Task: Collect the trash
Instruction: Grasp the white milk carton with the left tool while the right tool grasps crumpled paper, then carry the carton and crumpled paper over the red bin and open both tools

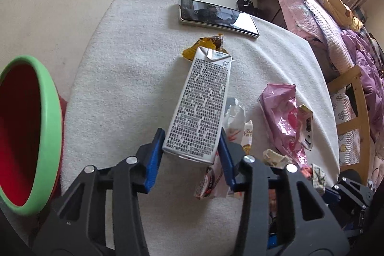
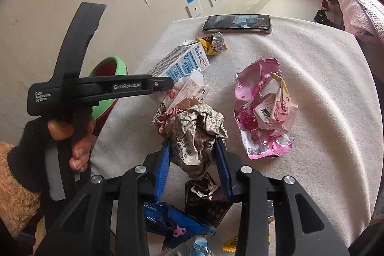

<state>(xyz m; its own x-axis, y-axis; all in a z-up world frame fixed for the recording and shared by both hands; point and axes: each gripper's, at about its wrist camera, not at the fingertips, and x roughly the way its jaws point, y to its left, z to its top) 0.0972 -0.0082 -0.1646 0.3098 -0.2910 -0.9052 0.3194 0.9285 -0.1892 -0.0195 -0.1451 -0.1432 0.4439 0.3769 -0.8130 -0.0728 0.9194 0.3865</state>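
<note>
**Carton and paper wad gripped over the littered table**

The milk carton (image 1: pixel 200 102) lay lengthwise between the left gripper (image 1: pixel 192 148), blue pads pressed to both its sides. The right gripper (image 2: pixel 193 160) was clamped on a crumpled paper wad (image 2: pixel 195 133), which hid the wrappers under it. A pink wrapper (image 2: pixel 261 109) lay apart on the white table cover (image 1: pixel 115 78); the phone (image 1: pixel 217 16) sat near the far edge. The red bin (image 1: pixel 26 136), green-rimmed, was cut off at left.

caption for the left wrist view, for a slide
Left gripper clamps a grey milk carton over the white-clothed table, with the green-rimmed red bin waiting at left.
</note>
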